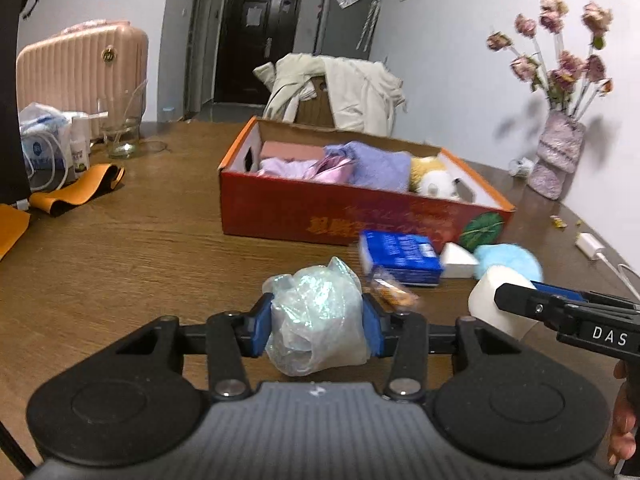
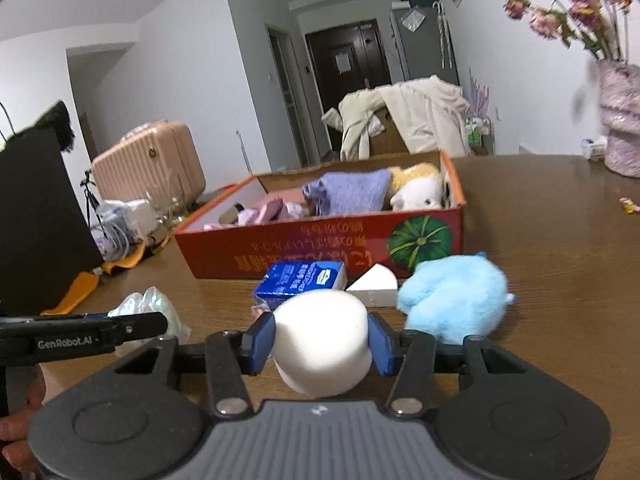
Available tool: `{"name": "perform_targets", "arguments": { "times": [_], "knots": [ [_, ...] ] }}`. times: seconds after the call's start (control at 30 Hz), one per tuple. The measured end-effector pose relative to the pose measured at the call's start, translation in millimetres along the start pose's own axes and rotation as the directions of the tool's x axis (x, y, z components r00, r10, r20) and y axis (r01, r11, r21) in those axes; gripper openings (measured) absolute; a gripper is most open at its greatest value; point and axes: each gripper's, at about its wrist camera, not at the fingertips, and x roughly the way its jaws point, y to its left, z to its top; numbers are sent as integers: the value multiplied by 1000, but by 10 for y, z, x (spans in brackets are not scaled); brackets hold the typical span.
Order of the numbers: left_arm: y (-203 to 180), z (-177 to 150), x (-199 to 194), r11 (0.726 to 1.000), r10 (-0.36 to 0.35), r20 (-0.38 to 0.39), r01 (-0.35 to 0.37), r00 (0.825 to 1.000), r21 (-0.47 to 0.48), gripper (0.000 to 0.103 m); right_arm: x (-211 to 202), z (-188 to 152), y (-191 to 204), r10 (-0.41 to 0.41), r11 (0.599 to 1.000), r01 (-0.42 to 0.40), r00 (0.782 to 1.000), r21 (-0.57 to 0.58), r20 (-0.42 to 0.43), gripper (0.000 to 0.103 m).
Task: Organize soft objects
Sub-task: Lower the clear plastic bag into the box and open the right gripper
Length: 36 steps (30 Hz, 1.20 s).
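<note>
My left gripper (image 1: 317,330) is shut on a crumpled clear plastic bag (image 1: 316,320), held just above the wooden table (image 1: 132,248). My right gripper (image 2: 322,338) is shut on a white foam cylinder (image 2: 322,340); it also shows in the left wrist view (image 1: 496,304). Ahead stands an open red cardboard box (image 1: 320,216) with a purple towel (image 1: 380,168), pink cloths (image 1: 288,166) and a plush toy (image 1: 434,180) in it. In front of the box lie a blue tissue pack (image 2: 300,282), a white foam wedge (image 2: 374,286) and a blue fluffy toy (image 2: 454,298).
A small snack packet (image 1: 394,294) lies by the tissue pack. A vase of dried flowers (image 1: 558,156) stands at the right wall, with a white charger (image 1: 592,246) near it. An orange strap (image 1: 76,192), a glass jar (image 1: 122,136) and bags (image 1: 40,140) sit at the left.
</note>
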Motion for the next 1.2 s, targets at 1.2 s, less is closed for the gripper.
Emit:
{"name": "perform_targets", "arguments": {
  "times": [1.2],
  "knots": [
    [-368,1601,2338,985,-63,-166,88,984,151,57,1937,1100,59,81,980,-112,978,-162,-191,53]
  ]
}}
